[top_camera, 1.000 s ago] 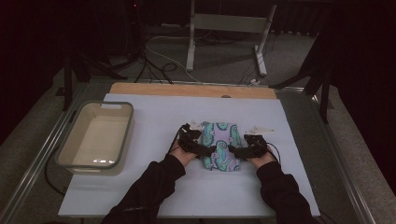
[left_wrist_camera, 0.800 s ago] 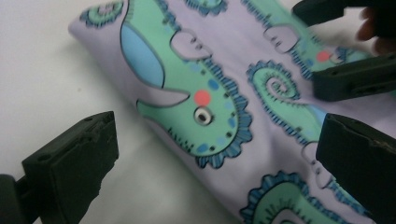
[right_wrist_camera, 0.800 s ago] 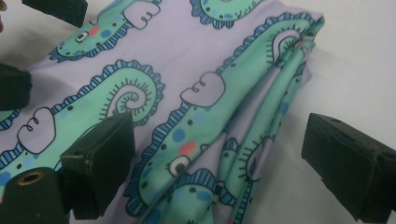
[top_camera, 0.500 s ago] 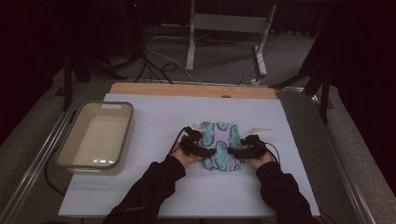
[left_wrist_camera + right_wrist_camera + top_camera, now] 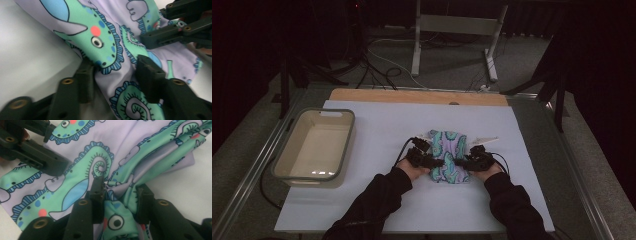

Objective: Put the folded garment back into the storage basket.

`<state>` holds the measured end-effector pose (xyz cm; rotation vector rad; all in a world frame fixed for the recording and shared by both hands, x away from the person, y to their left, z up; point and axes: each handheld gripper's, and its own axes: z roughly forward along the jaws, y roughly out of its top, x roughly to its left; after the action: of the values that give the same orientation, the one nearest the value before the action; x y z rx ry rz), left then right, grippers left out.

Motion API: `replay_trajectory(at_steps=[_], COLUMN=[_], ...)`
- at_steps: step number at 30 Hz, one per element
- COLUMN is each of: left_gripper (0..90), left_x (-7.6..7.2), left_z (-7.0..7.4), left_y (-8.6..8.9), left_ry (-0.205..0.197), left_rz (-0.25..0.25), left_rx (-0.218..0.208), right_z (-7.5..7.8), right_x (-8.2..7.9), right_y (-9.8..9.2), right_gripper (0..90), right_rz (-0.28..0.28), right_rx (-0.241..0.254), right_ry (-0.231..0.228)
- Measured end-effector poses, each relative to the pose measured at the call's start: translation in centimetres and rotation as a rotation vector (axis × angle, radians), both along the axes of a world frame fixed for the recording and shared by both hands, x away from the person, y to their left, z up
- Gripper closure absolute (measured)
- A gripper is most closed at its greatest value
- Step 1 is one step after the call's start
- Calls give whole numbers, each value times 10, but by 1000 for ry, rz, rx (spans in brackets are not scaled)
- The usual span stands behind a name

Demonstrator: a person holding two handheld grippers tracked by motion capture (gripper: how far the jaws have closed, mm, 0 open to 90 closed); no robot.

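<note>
Between the two grippers, a lilac cloth printed with green seahorses (image 5: 449, 156) is bunched on the white counter (image 5: 362, 210); the left gripper (image 5: 435, 163) and right gripper (image 5: 462, 163), jaws just closing, are clamped on its opposite edges.

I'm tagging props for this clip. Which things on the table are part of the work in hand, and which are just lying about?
In the job:
- patterned cloth, bunched between both pairs of jaws
- left gripper, jaws just closed onto the cloth
- right gripper, jaws just closed, pinching a fold

Lying about:
- tub, off to the left, untouched
- white mat under everything
</note>
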<state>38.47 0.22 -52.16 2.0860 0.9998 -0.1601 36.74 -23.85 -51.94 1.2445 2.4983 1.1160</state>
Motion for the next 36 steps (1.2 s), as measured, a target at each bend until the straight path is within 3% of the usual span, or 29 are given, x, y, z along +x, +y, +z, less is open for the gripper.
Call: replay_trajectory(at_steps=[3,8,12,22,28,36], left_gripper=[684,753,766,771,772,773], left_x=[-1,-2,-2,-5,-9,-15], left_z=[0,5,7,16,33,53], left_y=[-1,-4,-5,-2,1,5], left_ry=[4,-19,-22,-38,-78,-109], left_rz=[-9,-21,-21,-26,-46,-59], left_rx=[-17,13,25,6,-19,-18], right_z=[2,3,4,11,24,39], right_x=[-1,-3,-5,-9,-13,-18], right_y=[3,5,6,6,7,11], right_gripper=[714,752,766,773,773,772], right_rz=[6,5,-1,-18,-6,10], right_rx=[-18,-29,-31,10,35,46], right_ry=[0,-9,-24,-32,-56,-86])
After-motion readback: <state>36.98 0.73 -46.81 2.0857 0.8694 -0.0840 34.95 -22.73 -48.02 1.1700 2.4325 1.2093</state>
